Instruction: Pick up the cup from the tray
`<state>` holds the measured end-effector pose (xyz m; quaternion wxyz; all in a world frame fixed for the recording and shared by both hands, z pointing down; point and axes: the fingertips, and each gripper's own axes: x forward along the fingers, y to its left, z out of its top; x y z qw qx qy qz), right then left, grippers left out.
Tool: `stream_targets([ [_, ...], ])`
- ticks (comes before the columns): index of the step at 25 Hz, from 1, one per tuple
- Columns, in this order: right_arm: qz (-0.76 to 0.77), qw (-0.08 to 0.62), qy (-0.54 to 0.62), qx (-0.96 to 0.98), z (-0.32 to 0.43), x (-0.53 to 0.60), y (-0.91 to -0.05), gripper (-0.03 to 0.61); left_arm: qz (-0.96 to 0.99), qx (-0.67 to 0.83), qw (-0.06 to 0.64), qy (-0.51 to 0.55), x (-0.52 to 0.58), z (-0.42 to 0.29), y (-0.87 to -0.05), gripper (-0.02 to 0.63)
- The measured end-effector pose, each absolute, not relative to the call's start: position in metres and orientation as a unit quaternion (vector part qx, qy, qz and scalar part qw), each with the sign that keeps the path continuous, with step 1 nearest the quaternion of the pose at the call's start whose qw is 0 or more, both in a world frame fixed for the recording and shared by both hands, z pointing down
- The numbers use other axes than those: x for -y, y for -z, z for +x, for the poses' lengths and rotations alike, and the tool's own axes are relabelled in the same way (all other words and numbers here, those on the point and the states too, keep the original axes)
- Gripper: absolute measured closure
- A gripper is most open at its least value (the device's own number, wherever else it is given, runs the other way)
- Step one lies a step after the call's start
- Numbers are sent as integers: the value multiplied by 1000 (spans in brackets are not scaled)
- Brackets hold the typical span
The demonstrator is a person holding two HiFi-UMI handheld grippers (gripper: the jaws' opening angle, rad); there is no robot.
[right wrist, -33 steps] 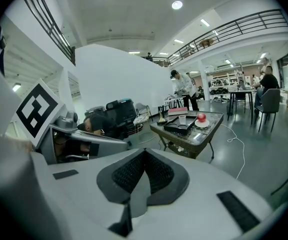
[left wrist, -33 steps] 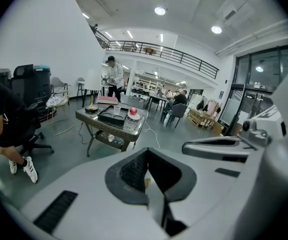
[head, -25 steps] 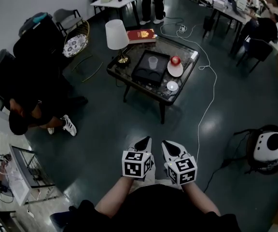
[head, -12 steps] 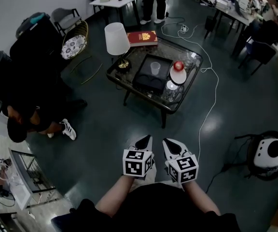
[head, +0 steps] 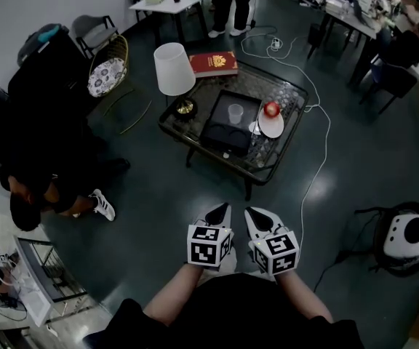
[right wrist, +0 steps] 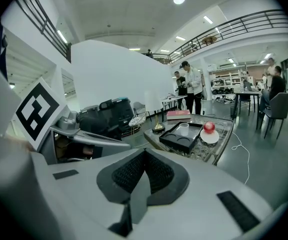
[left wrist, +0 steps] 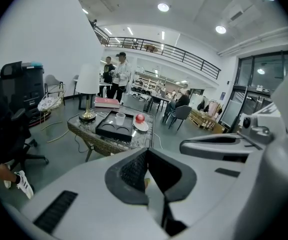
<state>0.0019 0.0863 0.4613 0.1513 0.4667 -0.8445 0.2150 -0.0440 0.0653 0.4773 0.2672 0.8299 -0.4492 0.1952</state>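
Observation:
A small translucent cup (head: pixel 235 113) stands upright in a black tray (head: pixel 228 124) on a glass-topped wicker table (head: pixel 180 124), far ahead of me. The cup (left wrist: pixel 120 118) and tray (left wrist: pixel 114 130) show small in the left gripper view, and the cup (right wrist: pixel 183 128) sits in the tray (right wrist: pixel 176 139) in the right gripper view too. My left gripper (head: pixel 217 214) and right gripper (head: pixel 256 219) are held side by side close to my body, well short of the table. Both are shut with nothing between their jaws.
On the table stand a white-shaded lamp (head: pixel 174 69), a red book (head: pixel 213 63) and a white plate with a red apple (head: pixel 271 110). A white cable (head: pixel 316 147) runs across the floor right of the table. A seated person (head: pixel 46 195) is at left, a round device (head: pixel 406 235) at right.
The table and its objects have shifted slightly lower and nearer in the head view. Both grippers stay shut and side by side.

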Motion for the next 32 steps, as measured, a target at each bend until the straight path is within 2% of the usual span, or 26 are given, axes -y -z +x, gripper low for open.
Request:
stream_targets([
  [32,519,146,-236,808,2,83,-474,569,845,406,265,-224,98,-49,-492,603],
])
